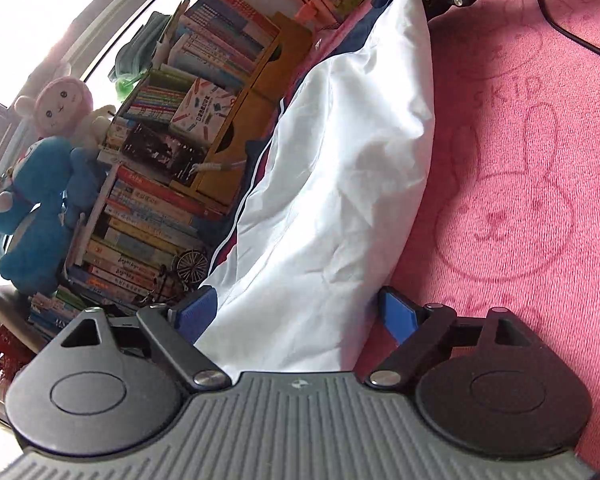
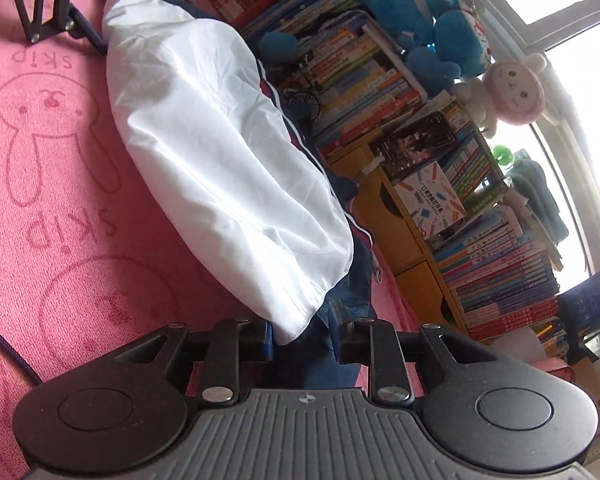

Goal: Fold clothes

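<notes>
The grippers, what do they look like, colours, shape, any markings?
Both match. The left gripper and right gripper have a grey ribbed body with a small round emblem, two black round housings, black linkage arms with silver pivot bolts, and blue pads on the fingers. No cables, hands or sleeves show.

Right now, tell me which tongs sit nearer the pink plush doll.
Left. The left tongs straddle the garment's end below the pink plush doll; the right tongs are at the opposite end, farther away.
</notes>
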{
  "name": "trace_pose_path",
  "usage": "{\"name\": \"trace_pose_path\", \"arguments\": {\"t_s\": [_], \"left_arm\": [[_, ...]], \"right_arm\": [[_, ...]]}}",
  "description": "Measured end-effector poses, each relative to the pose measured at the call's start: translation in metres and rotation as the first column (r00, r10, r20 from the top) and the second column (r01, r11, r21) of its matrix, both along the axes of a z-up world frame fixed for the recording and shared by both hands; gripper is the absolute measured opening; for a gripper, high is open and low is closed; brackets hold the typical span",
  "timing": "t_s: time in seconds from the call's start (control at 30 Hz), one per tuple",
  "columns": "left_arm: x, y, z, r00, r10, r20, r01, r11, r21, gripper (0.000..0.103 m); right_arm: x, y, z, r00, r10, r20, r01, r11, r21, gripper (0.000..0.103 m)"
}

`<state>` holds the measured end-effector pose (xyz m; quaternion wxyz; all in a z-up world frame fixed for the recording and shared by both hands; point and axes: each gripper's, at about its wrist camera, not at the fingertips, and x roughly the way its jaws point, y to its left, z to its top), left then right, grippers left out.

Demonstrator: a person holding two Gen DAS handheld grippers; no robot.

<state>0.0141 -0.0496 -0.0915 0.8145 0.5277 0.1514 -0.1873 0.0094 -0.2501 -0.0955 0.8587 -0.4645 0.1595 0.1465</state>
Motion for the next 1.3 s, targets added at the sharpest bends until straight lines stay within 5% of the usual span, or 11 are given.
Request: {"name": "trace_pose_path", "arguments": {"t_s": [0.17,0.47,0.67,0.9,1.0,1.03,1.07,1.17,1.3], "left_arm": [[0.011,-0.004,-0.001,0.999,-0.039,0.003,0.039,0.997,0.062,0.099],[0.019,0.049,0.001,0.997,0.073,-0.013,-0.07,0.985,0.157,0.102],[0.026,0.059,0.0,0.999,0.05,-0.01,-0.046,0.971,0.233,0.103],[0.035,0.066,-0.012,0.999,-0.043,-0.014,0.045,0.899,0.436,0.097],[0.042,0.065,-0.022,0.999,-0.031,-0.029,0.041,0.881,0.471,0.059],[0.045,0.065,-0.022,1.0,-0.004,-0.017,0.012,0.893,0.451,0.025],[0.047,0.065,-0.022,1.0,0.023,-0.006,-0.018,0.903,0.429,0.007],[0.049,0.064,-0.012,0.994,0.106,0.038,-0.113,0.936,0.333,0.005],[0.02,0.063,0.025,0.983,0.152,0.1,-0.171,0.96,0.221,0.005]], "right_arm": [[0.001,-0.003,0.003,1.0,0.0,0.013,0.0,1.0,0.009,0.034],[-0.017,0.008,-0.015,0.993,0.121,0.006,-0.12,0.99,-0.077,0.057],[-0.015,0.03,-0.02,0.982,0.187,0.007,-0.185,0.978,-0.096,0.065],[-0.002,0.033,-0.019,0.987,0.16,0.016,-0.157,0.979,-0.129,0.065],[0.006,0.028,-0.02,0.99,0.137,0.016,-0.133,0.982,-0.136,0.061],[0.008,0.027,-0.02,0.992,0.127,0.021,-0.123,0.983,-0.136,0.055],[0.011,0.026,-0.021,0.993,0.117,0.026,-0.112,0.984,-0.136,0.052],[0.016,0.022,-0.02,0.995,0.09,0.04,-0.086,0.992,-0.095,0.021],[0.013,0.018,-0.021,0.993,0.1,0.065,-0.094,0.991,-0.09,0.014]]}}
